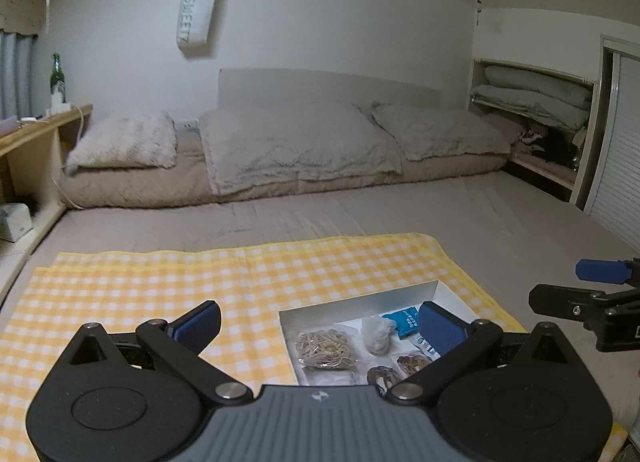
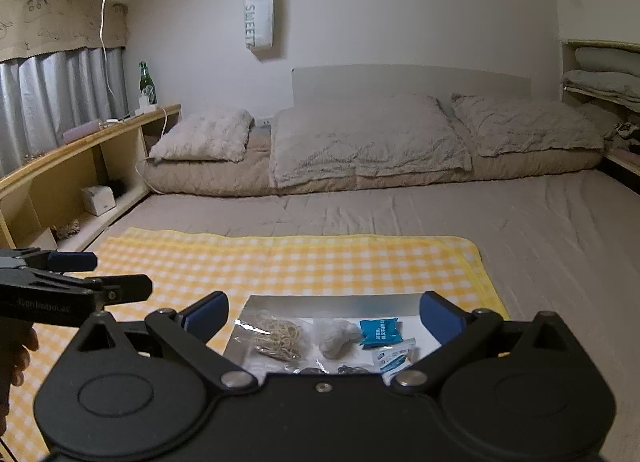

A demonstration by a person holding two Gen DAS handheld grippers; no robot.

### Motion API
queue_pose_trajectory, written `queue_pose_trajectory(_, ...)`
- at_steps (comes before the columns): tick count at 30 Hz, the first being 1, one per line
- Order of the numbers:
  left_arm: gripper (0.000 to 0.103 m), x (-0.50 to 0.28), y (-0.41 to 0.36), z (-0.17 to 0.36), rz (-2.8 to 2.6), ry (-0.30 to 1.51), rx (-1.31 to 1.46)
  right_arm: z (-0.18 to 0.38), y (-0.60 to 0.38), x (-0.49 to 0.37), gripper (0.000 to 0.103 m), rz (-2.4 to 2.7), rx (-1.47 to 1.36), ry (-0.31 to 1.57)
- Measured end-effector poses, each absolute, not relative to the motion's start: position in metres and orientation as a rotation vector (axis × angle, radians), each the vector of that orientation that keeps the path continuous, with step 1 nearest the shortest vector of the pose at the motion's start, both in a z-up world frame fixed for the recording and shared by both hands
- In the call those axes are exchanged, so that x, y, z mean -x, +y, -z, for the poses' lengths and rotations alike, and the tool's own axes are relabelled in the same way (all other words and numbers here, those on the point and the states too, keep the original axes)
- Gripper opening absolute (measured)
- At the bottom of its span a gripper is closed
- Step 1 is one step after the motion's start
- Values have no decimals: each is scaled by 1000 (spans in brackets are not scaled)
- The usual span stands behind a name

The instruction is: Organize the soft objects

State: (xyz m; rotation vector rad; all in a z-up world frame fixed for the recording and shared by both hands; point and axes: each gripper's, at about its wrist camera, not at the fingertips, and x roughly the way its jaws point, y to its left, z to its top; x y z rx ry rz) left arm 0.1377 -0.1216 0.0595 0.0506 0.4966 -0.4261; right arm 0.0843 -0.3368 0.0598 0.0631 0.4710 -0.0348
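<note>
box (image 2: pixel 332 304) of soft bits sits just ahead of and below my right gripper (image 2: pixel 324 318), jaws wide, nothing held; left gripper (image 1: pixel 316 322) also open and empty. rubber band bundle (image 2: pixel 282 336) looks light, squishy, tangly: pinch its middle.

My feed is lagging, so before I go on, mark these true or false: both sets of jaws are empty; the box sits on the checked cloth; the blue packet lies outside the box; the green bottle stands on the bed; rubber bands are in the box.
1. Both jaws are empty: true. The left gripper and the right gripper stand open with nothing between them.
2. Box on the checked cloth: true, the box rests on it.
3. Blue packet outside the box: false. The blue packet lies inside.
4. Green bottle on the bed: false. The green bottle stands on the wooden shelf.
5. Rubber bands in the box: true.
</note>
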Motion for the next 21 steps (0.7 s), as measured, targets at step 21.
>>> queue_pose_trajectory(21, 103, -53, -85, -29, 344, 447, -110, -32, -298, -13, 103, 53, -12, 439)
